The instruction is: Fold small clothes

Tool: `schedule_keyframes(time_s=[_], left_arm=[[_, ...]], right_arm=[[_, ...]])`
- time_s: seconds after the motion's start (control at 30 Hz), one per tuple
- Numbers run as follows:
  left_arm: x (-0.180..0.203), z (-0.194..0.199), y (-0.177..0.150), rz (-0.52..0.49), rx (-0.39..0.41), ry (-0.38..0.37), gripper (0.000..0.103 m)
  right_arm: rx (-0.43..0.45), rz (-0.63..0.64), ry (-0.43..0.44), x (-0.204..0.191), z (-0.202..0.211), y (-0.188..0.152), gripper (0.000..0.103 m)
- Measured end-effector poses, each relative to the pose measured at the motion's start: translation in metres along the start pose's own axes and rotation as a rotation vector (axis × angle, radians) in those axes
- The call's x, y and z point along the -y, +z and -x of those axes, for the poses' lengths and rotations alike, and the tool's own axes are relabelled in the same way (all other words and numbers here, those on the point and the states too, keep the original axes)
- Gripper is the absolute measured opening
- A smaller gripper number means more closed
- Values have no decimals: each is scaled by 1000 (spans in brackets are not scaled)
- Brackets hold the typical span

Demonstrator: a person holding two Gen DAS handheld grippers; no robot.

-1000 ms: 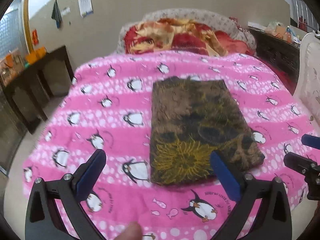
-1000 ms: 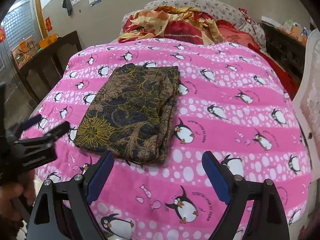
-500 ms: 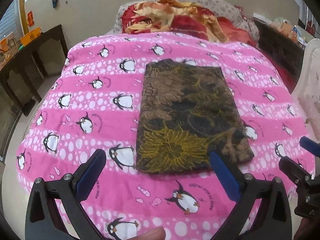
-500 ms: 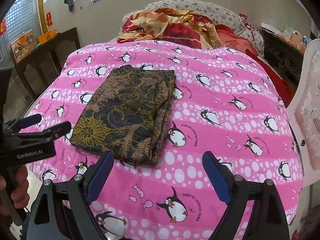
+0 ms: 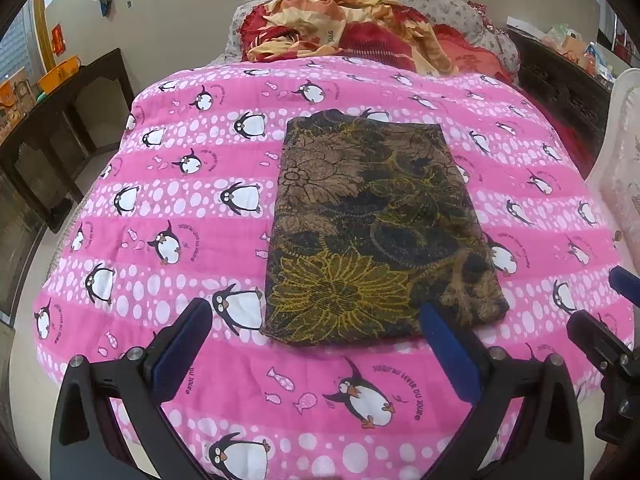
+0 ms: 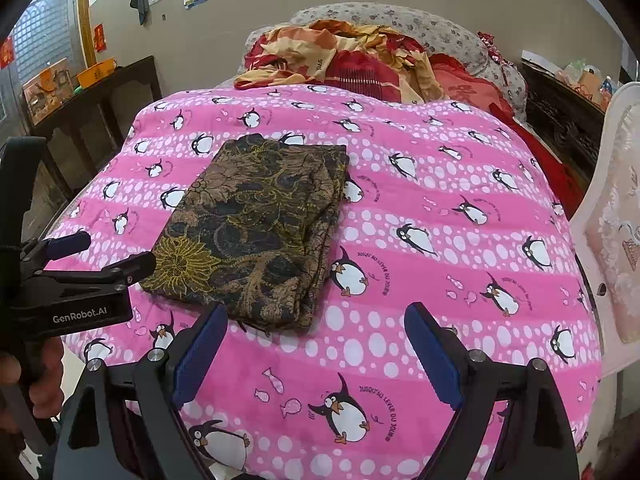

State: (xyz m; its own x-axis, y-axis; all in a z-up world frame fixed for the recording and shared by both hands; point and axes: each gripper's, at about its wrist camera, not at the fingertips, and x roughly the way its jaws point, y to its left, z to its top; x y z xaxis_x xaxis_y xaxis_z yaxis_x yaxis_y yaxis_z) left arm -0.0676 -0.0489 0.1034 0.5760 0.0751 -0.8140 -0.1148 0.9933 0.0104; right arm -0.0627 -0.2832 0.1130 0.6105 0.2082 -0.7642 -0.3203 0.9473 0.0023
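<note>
A brown and black floral garment with a yellow flower (image 5: 376, 232) lies folded into a flat rectangle on the pink penguin blanket (image 5: 192, 216). My left gripper (image 5: 316, 336) hovers open just short of the garment's near edge, holding nothing. From the right wrist view the same garment (image 6: 256, 232) lies to the front left, and my right gripper (image 6: 316, 340) stands open above the blanket (image 6: 460, 208) near the garment's near right corner, also with nothing in it. The left gripper (image 6: 100, 252) shows at the left edge there, held by a hand.
A heap of red and orange bedding (image 5: 352, 40) and a floral pillow lie at the head of the bed. A dark wooden cabinet (image 5: 60, 128) stands left of the bed. A pale chair back (image 6: 616, 216) rises at the right edge.
Both grippers have pulled back and risen, so more of the bed shows. The folded garment has stayed in place. Both grippers remain open.
</note>
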Motion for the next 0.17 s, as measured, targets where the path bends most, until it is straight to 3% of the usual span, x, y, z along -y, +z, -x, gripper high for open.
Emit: schedule_keyframes(time_s=[0.17], left_arm=[[-4,2,1,21,12,-20,103]], right_arm=[[0,-3,-3,-1,-1,0,93]])
